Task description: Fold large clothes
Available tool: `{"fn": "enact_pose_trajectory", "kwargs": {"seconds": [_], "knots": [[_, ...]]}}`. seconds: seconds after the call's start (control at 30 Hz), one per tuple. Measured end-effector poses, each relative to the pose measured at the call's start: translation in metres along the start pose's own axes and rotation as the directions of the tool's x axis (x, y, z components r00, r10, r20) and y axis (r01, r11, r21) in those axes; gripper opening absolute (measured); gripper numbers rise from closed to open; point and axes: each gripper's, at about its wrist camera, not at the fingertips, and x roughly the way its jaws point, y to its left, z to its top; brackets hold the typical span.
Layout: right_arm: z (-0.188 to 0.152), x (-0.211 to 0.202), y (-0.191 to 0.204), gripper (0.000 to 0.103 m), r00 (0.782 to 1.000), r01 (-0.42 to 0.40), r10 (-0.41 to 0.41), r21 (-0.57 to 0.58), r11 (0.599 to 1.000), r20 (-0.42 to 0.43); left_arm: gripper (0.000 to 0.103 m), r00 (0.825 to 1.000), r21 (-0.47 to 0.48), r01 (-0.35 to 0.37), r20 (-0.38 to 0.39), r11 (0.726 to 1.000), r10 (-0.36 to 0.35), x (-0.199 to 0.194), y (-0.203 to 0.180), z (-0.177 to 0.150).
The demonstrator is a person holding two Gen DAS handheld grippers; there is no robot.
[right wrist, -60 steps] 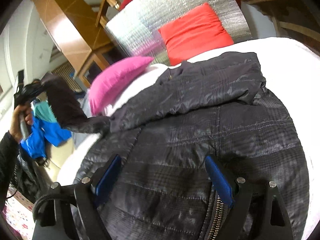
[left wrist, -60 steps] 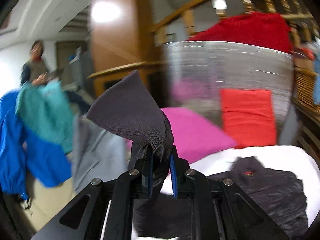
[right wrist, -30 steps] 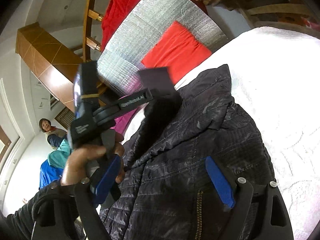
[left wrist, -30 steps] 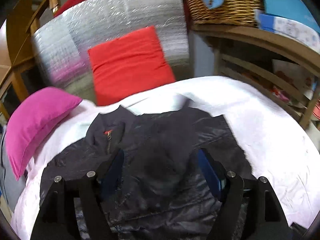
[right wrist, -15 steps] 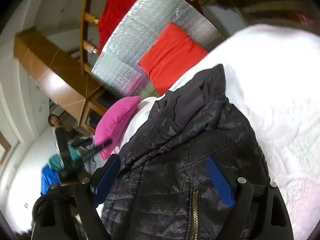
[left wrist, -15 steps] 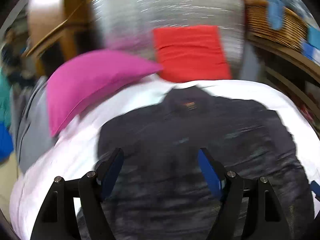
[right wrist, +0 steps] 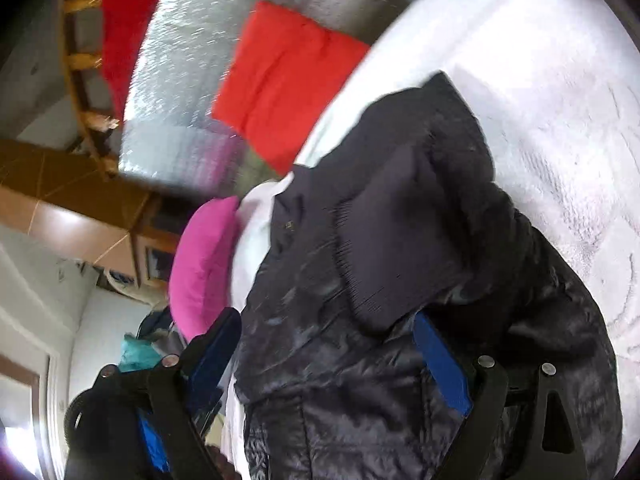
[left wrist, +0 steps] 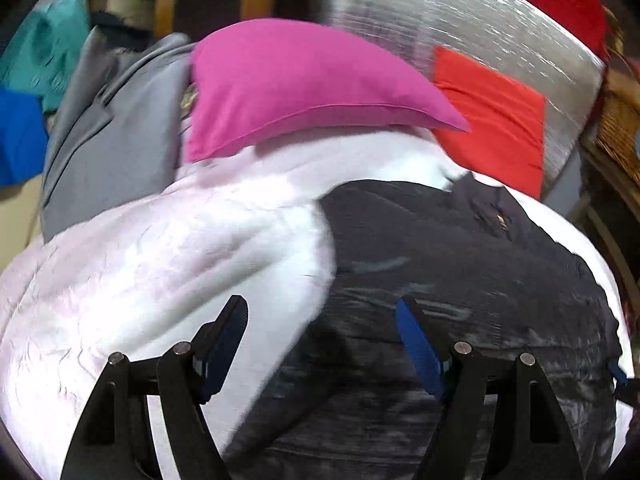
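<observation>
Dark jacket half folded on the white bed cover, both grippers empty above it.

The jacket (right wrist: 400, 360) lies on the bed cover (left wrist: 160, 248), its quilted shell slick and shiny, with one sleeve laid across the chest and ending in a ribbed knit cuff (right wrist: 384, 240). That smooth fabric looks likely to slide, so the sleeve could slip off the body if the next pinch drags instead of lifting; a grab that takes only the top layer would pull the fold apart. The left gripper (left wrist: 322, 344) hangs spread wide over the jacket's edge, gripping nothing. The right gripper (right wrist: 328, 356) is spread wide too, just over the cuff. Behind lie a plump pink pillow (left wrist: 304, 80), a flat red cushion (left wrist: 492, 116) and a crinkled silver sheet (left wrist: 460, 20).
</observation>
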Motion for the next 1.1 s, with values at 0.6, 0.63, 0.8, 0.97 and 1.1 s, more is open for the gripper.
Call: {"fn": "enact_pose_trajectory", "kwargs": {"seconds": [0.6, 0.63, 0.8, 0.97, 1.1], "knots": [[-0.013, -0.008, 0.041, 0.078, 0.96, 0.275, -0.276, -0.368, 0.888, 0.051, 0.077, 0.996, -0.102, 0.049, -0.072, 0.994, -0.056, 0.019, 0.028, 0.012], [-0.016, -0.019, 0.052, 0.078, 0.958, 0.284, -0.274, -0.403, 0.87, 0.083, 0.077, 0.996, -0.093, 0.054, -0.068, 0.994, -0.06, 0.019, 0.026, 0.015], [-0.03, -0.04, 0.093, 0.078, 0.971, 0.232, -0.167, -0.51, 0.828, 0.172, 0.077, 0.993, -0.055, 0.106, -0.046, 0.993, -0.109, 0.022, 0.0, 0.032], [-0.03, 0.019, 0.109, 0.078, 0.971, 0.239, -0.207, -0.605, 0.76, 0.123, 0.077, 0.995, 0.081, 0.089, -0.051, 0.993, -0.085, 0.036, -0.041, 0.018], [-0.024, 0.063, 0.064, 0.079, 0.929, 0.313, -0.369, -0.571, 0.759, 0.017, 0.081, 0.99, 0.168, 0.022, -0.138, 0.986, 0.002, 0.07, -0.052, 0.0]]}}
